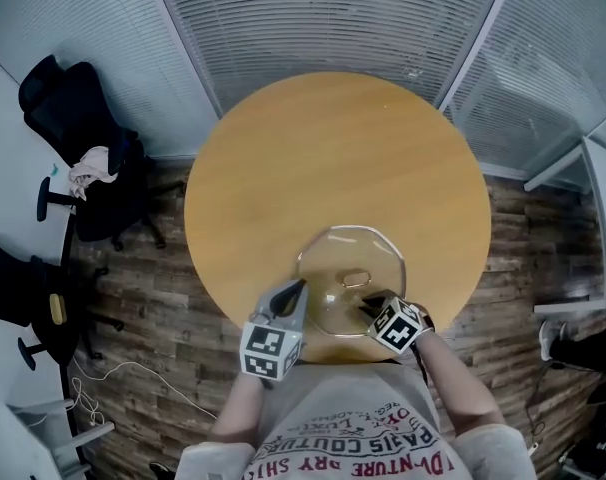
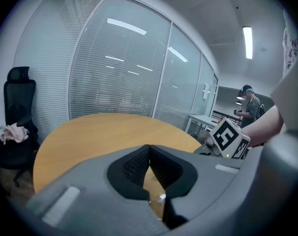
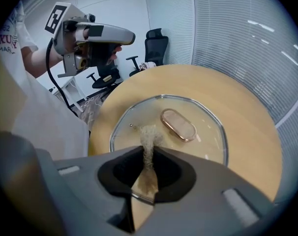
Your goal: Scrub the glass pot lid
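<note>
The glass pot lid [image 1: 333,263] lies flat on the round wooden table [image 1: 283,168], near its front edge, with an oval metal handle [image 1: 355,279] at its middle. My right gripper [image 1: 369,307] is shut on a tan scrub pad [image 3: 149,139], whose tip rests on the lid [image 3: 208,136] just short of the handle [image 3: 178,125]. My left gripper [image 1: 299,290] is shut with nothing in it and hangs in the air over the lid's left rim. The left gripper [image 3: 130,35] shows well above the table in the right gripper view.
A black office chair [image 1: 83,158] with a cloth on it stands left of the table. Blinds and glass walls close the far side. A white desk [image 1: 605,208] is at the right. A person [image 2: 248,107] stands far off behind the glass.
</note>
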Demonstrator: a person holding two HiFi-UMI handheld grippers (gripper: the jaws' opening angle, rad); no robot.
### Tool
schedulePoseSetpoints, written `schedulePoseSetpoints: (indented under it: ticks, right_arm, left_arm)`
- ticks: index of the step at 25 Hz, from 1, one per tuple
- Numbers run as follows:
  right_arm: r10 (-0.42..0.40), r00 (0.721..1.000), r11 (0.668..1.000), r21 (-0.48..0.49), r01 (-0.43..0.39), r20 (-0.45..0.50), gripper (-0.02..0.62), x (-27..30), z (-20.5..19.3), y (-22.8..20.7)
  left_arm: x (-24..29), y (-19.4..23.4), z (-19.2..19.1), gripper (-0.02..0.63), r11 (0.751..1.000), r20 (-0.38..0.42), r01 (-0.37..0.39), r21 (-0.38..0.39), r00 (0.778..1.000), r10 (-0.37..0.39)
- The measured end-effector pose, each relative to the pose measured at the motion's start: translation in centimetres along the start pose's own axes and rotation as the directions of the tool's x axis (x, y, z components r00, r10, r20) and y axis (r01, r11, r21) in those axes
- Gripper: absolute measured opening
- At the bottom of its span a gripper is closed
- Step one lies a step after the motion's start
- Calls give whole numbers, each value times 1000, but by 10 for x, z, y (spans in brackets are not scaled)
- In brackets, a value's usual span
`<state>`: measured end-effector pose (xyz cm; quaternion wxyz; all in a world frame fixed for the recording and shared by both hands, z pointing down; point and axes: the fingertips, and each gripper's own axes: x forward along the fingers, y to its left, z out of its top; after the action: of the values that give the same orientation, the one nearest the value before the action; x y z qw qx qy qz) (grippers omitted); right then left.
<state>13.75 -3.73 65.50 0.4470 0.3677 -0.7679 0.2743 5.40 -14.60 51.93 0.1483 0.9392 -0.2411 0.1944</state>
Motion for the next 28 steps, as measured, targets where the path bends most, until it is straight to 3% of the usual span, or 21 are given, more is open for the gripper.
schedulePoseSetpoints:
  ticks: [4,8,16,19,22,25,28]
  right_arm:
    - [24,999,998,-61,-27,-42,60,-21,-27,-35]
    - [-7,998,995,-105,1,-60,60,-35,-45,-86]
    - [25,999,952,-305,-33,-30,60,-21,-31,-138]
    - [53,999,919,-390,-54,-14,60,-8,-13,-148]
    - [62,998,877,-477,-54,2,60,10,12,-157]
    - [63,998,823,-567,-38,25,60,28,38,-164]
    - [63,997,759,-650,-25,36,60,40,56,-167]
  left_arm:
    - [5,-11,8,6,997,15,-74,-33,997,75]
    - [16,-20,8,6,988,9,-145,-57,989,146]
    - [15,-49,-5,7,943,-2,-310,-124,950,312]
    - [6,-51,-11,6,910,-11,-385,-155,922,388]
    - [-12,-46,-20,6,861,-29,-472,-187,879,476]
    - [-29,-45,-33,6,807,-60,-551,-214,832,552]
    - [-38,-48,-43,7,771,-88,-596,-225,800,593]
